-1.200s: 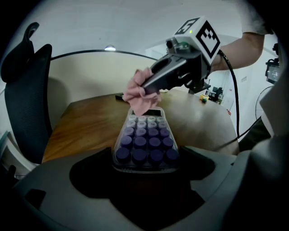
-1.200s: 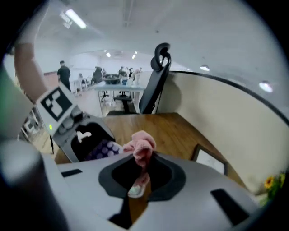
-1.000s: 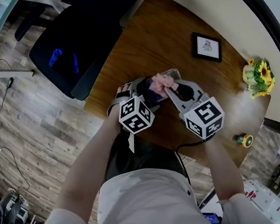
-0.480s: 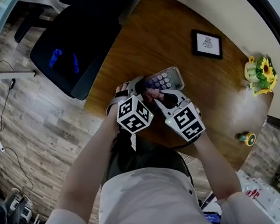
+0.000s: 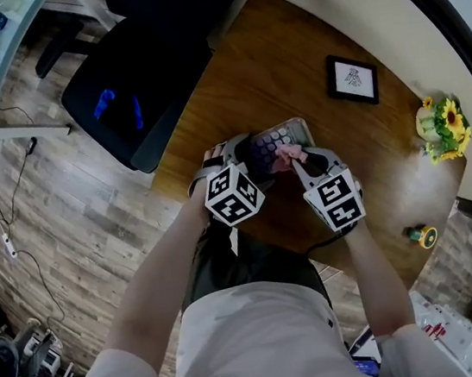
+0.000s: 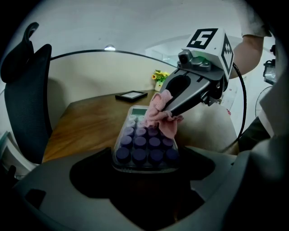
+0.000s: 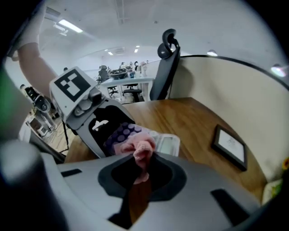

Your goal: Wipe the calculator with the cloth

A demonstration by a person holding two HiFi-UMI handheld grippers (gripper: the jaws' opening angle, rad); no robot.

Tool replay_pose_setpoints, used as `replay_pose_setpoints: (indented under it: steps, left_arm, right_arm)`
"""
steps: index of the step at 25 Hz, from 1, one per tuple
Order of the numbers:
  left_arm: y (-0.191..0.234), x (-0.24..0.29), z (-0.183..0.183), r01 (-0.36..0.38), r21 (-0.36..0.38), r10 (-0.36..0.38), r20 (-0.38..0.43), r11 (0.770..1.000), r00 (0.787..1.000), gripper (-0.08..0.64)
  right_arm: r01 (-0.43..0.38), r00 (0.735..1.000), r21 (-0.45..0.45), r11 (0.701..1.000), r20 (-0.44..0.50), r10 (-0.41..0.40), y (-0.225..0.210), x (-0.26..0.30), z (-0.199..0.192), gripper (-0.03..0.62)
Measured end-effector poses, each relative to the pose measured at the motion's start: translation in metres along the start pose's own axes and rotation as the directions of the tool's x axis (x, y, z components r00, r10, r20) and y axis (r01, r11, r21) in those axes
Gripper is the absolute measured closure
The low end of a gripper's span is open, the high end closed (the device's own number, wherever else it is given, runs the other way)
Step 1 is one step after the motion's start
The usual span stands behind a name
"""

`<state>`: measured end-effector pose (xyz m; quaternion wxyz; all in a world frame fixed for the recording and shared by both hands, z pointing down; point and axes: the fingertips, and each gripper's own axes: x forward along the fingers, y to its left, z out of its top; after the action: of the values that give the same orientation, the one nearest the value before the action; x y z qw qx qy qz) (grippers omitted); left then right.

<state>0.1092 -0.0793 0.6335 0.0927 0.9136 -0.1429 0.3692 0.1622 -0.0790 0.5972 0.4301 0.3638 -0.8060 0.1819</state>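
A calculator [image 5: 280, 140] with purple keys and a clear case lies on the wooden table [image 5: 288, 63]. My left gripper [image 5: 245, 158] is shut on its near end; the keys [image 6: 144, 146] fill the left gripper view just beyond the jaws. My right gripper [image 5: 295, 159] is shut on a small pink cloth [image 7: 137, 149], which is bunched up and rests on the calculator's keys [image 7: 121, 131] near the middle. The cloth [image 6: 161, 116] hangs from the right gripper's tips [image 6: 169, 110] over the right-hand key columns. The calculator's display [image 7: 166, 144] shows past the cloth.
A black picture frame [image 5: 352, 79] lies on the table beyond the calculator. A pot of yellow flowers [image 5: 439, 128] stands at the right edge, a small yellow-green object [image 5: 421, 236] near the front right. A black office chair [image 5: 150, 73] stands to the left of the table.
The right gripper with the cloth swept from the calculator's far part back toward me and has now moved forward again onto the middle keys. The left gripper kept its hold.
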Motion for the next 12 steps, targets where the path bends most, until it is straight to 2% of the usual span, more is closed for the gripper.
replay_pose_setpoints:
  steps: [3,5,7,12]
  left_arm:
    - [0.000,-0.001,0.000,0.001,0.000,-0.001,-0.002,1.000,1.000,0.074]
    - [-0.001,-0.003,0.000,0.001,-0.003,-0.001,-0.003,1.000,1.000,0.074]
    - [-0.005,-0.003,-0.002,0.003,-0.009,-0.003,-0.007,1.000,1.000,0.074]
    - [0.002,-0.013,-0.006,-0.017,-0.098,0.014,-0.030,0.995,0.999,0.074]
  right_arm:
    - [0.125,0.992,0.106,0.986,-0.018,-0.124,-0.035,-0.011,-0.013,0.544]
    - [0.183,0.983,0.195,0.964,-0.020,-0.183,-0.055,-0.023,-0.015,0.545]
    - [0.236,0.971,0.234,0.943,-0.029,-0.236,-0.070,-0.038,-0.016,0.546]
    - [0.238,0.960,0.329,0.914,0.065,-0.273,-0.085,-0.080,0.011,0.545]
